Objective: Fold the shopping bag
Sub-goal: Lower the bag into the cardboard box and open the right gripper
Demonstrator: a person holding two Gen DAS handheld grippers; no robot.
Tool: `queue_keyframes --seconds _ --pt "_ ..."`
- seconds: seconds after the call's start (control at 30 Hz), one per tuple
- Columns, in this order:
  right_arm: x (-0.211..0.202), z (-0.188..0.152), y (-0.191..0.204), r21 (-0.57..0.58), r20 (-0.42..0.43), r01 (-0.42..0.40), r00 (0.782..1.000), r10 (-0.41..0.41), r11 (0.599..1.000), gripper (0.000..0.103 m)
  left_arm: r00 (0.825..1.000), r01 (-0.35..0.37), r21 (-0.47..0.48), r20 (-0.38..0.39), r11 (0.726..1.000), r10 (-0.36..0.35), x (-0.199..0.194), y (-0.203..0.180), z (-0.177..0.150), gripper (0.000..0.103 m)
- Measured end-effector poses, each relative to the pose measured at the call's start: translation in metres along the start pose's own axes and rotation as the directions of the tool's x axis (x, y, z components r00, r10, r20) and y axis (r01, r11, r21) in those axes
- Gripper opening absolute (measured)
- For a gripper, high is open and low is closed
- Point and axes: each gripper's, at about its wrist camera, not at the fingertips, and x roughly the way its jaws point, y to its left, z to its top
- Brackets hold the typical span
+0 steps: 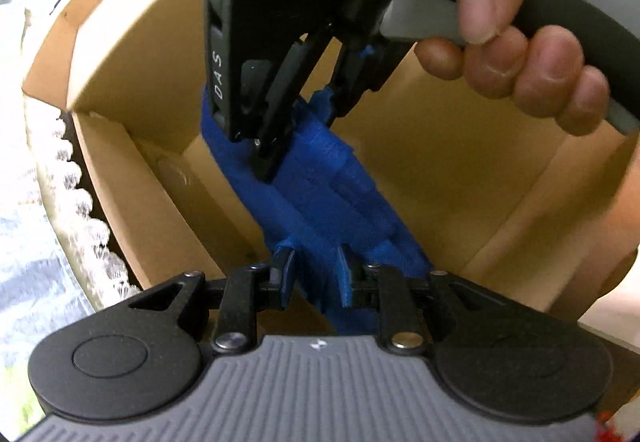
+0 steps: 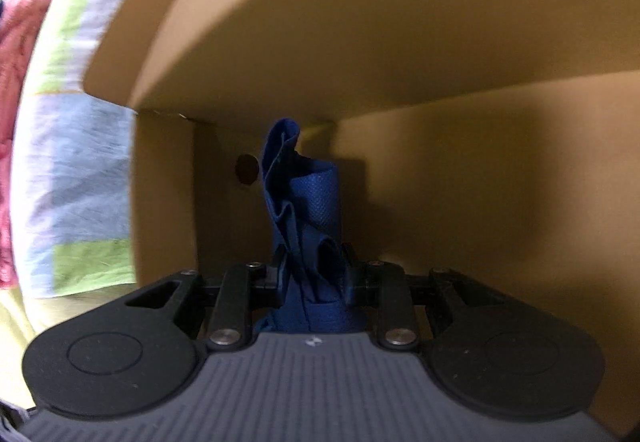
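Left wrist view shows the blue shopping bag (image 1: 320, 194) already bunched into a narrow folded bundle, strung between both tools over the open cardboard box (image 1: 460, 170). The left gripper (image 1: 316, 274) has its two blue-padded fingers pressed onto the near end of the bundle, so it's pinching fabric, not spread. At the far end the right gripper (image 1: 272, 158) comes in from the top with a hand (image 1: 512, 42) wrapped around its grey handle, and its fingers are clamped on the bag too.

From the right wrist camera, the right gripper (image 2: 316, 282) is squeezed onto the bag (image 2: 304, 210), which sticks up ahead of it as a crumpled roll, with the box's inner wall (image 2: 460, 182) and a flap (image 2: 320, 22) behind. A patchwork cloth (image 2: 72, 162) is outside the box on the left.

My take on handling: the weave looks like that non-woven tote material, so very light, soft, floppy, no stiffness to speak of. Not fragile at all, not really slippery either, but the layers probably want to spring apart the second you ease off. Best place to hold it seems to be right where they are, across the full stack of layers near each end, so nothing peels loose. Grabbing one outer layer or a stray handle strap would likely let the fold unravel.
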Motion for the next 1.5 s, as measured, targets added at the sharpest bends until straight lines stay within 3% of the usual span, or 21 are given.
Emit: queue_keyframes --seconds 0.2,0.53,0.67,0.8,0.97,1.13,1.23,1.33,1.43,1.5 --pt "0.020 -0.002 0.004 -0.003 -0.003 0.006 1.000 -0.006 1.000 0.023 0.997 -0.082 -0.041 -0.007 0.996 0.081 0.003 -0.007 -0.001 0.025" --pt "0.039 -0.011 0.022 -0.045 0.019 -0.025 0.999 0.026 0.999 0.023 0.994 -0.079 -0.222 0.059 0.972 0.094 -0.034 -0.012 -0.031 0.027" --pt "0.045 -0.017 0.029 -0.061 0.032 -0.021 0.999 0.023 0.998 0.024 0.992 -0.090 -0.247 0.069 0.965 0.110 -0.038 -0.010 -0.032 0.027" --pt "0.049 -0.023 0.045 -0.116 0.042 0.025 0.999 -0.021 0.993 0.028 0.990 -0.074 -0.292 0.095 0.953 0.106 -0.044 -0.014 -0.035 0.027" --pt "0.053 -0.032 0.077 -0.243 0.071 0.147 0.989 -0.133 0.959 0.046 0.987 -0.066 -0.319 0.120 0.945 0.109 -0.057 -0.011 -0.033 0.028" --pt "0.057 -0.043 0.104 -0.328 0.085 0.222 0.975 -0.206 0.918 0.047 0.985 -0.082 -0.316 0.120 0.945 0.125 -0.073 -0.015 -0.042 0.028" --pt "0.055 -0.051 0.115 -0.337 0.105 0.249 0.968 -0.227 0.908 0.054 0.983 -0.084 -0.326 0.129 0.942 0.132 -0.086 -0.010 -0.047 0.028" --pt "0.049 -0.059 0.122 -0.323 0.120 0.271 0.962 -0.245 0.907 0.054 0.981 -0.088 -0.339 0.133 0.937 0.140 -0.109 -0.023 -0.059 0.028" --pt "0.040 -0.069 0.123 -0.291 0.112 0.258 0.966 -0.235 0.921 0.040 0.981 -0.078 -0.361 0.140 0.929 0.137 -0.117 -0.024 -0.064 0.028" --pt "0.031 -0.075 0.124 -0.281 0.121 0.242 0.969 -0.216 0.929 0.039 0.981 -0.063 -0.381 0.147 0.922 0.128 -0.122 -0.022 -0.067 0.030"
